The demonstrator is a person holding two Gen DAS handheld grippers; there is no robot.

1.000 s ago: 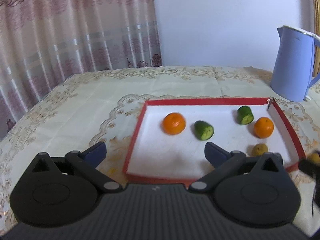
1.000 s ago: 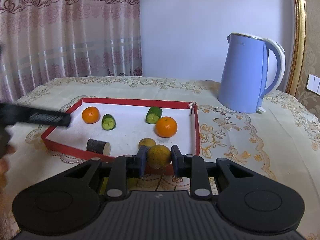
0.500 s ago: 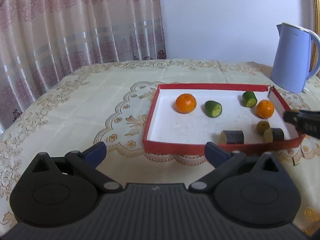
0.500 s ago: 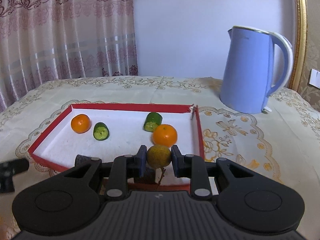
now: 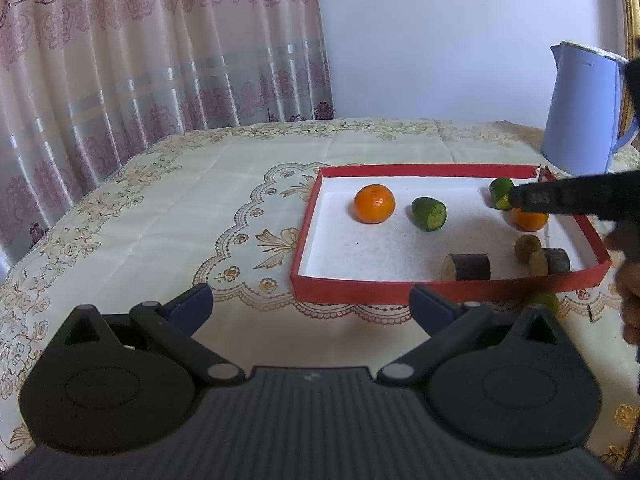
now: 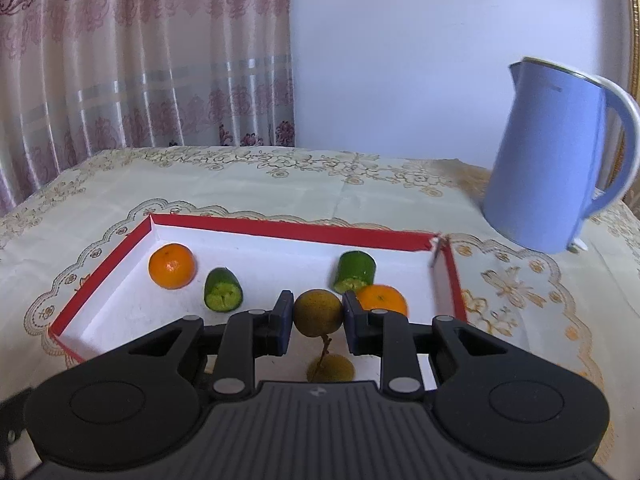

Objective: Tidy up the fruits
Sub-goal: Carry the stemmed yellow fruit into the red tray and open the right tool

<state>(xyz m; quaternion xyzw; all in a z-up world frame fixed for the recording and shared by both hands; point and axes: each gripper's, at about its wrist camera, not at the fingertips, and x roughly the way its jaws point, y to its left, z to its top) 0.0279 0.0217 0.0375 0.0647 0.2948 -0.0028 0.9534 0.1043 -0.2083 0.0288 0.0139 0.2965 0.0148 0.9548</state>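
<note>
Now right gripper clenched on round yellow-brown fruit above red-rimmed white cardboard tray; left gripper spread wide, holding nothing.

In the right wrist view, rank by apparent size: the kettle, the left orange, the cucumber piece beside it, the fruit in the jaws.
1. Blue kettle
2. Left orange and held yellow-green fruit: alike, and the fruit is nearer the camera, so unranked
3. Cucumber piece

A home dining spot: embroidered tablecloth, patterned curtains, blue kettle.
</note>
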